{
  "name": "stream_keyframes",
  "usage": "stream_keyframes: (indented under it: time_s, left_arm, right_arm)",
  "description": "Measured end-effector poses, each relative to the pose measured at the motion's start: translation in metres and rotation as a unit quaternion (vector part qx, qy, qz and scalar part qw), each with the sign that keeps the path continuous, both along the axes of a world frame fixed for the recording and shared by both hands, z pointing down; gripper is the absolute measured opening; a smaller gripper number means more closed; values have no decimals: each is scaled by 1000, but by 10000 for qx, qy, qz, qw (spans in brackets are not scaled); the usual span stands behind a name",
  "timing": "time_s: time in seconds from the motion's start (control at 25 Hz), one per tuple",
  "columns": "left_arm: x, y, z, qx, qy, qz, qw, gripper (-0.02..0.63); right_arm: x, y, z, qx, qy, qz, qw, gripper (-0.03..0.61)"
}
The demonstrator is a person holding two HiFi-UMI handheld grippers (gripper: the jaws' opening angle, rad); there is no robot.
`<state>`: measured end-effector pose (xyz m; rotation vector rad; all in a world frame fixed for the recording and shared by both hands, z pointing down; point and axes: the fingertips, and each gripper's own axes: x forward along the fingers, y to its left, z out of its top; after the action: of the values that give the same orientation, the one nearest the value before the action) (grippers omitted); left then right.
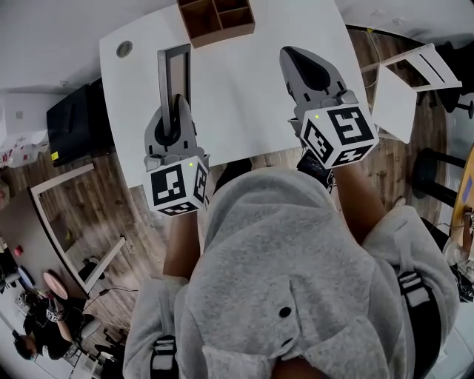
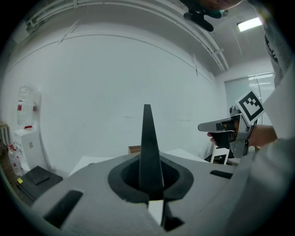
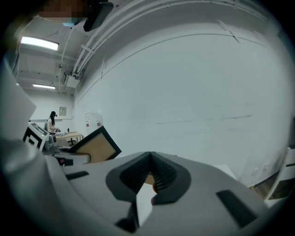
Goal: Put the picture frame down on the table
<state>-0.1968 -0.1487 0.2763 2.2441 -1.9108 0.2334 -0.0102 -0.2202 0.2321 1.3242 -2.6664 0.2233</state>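
Observation:
The picture frame [image 1: 173,72] stands upright on edge over the left part of the white table [image 1: 244,104], dark-rimmed and seen nearly edge-on from above. My left gripper [image 1: 178,111] is shut on its near lower edge. In the left gripper view the frame [image 2: 147,143] rises as a thin black blade from between the jaws of my left gripper [image 2: 151,193]. My right gripper [image 1: 292,55] hovers over the table's right part, shut and holding nothing. In the right gripper view, past my right gripper [image 3: 150,159], the frame [image 3: 95,148] shows a tan panel with a black border at the left.
A brown wooden compartment box [image 1: 216,18] sits at the table's far edge. A round cable hole [image 1: 124,49] is at the far left corner. A white chair [image 1: 404,81] stands right of the table, a black box [image 1: 74,111] and a wooden rack [image 1: 67,215] left.

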Motion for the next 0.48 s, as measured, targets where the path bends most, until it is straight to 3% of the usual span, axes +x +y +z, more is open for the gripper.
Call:
stream_keyframes:
  time_s: [0.48]
  left_arm:
    - [-24, -28, 33, -380, 201, 293, 9986, 26]
  right_arm:
    - [-31, -26, 24, -249, 248, 211, 9992, 25]
